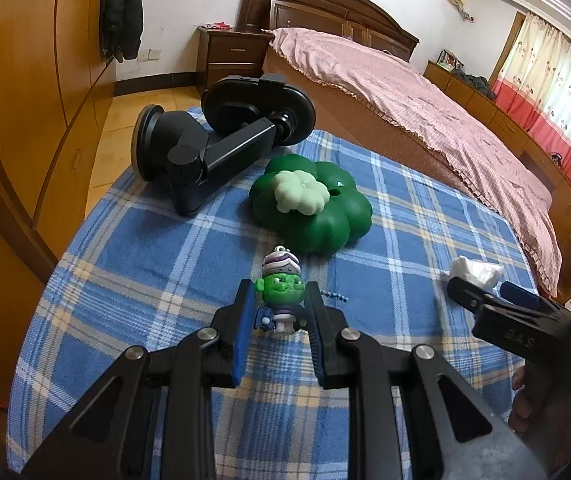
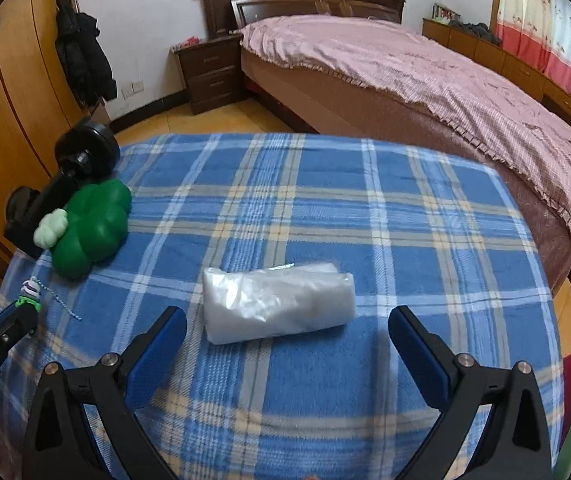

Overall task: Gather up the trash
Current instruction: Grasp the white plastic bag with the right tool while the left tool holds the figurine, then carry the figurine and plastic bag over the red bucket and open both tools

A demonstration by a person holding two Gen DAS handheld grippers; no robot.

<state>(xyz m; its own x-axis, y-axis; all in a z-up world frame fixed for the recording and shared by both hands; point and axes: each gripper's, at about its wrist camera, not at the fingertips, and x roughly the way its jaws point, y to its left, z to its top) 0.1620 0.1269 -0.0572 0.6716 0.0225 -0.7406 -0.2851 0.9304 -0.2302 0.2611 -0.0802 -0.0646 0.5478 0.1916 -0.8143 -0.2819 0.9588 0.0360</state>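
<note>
A crumpled clear-white plastic bag lies on the blue plaid cloth. My right gripper is open wide just in front of it, with a finger on either side and neither touching. In the left wrist view the same bag shows white just beyond the right gripper. My left gripper is shut on a small green-faced figurine with a purple-and-white cap. Its bead chain trails on the cloth.
A green clover-shaped toy with a pale clover on top and a black suction-cup phone mount lie at the far left of the cloth. Beyond are a bed with a pink cover, a nightstand and wooden wardrobes.
</note>
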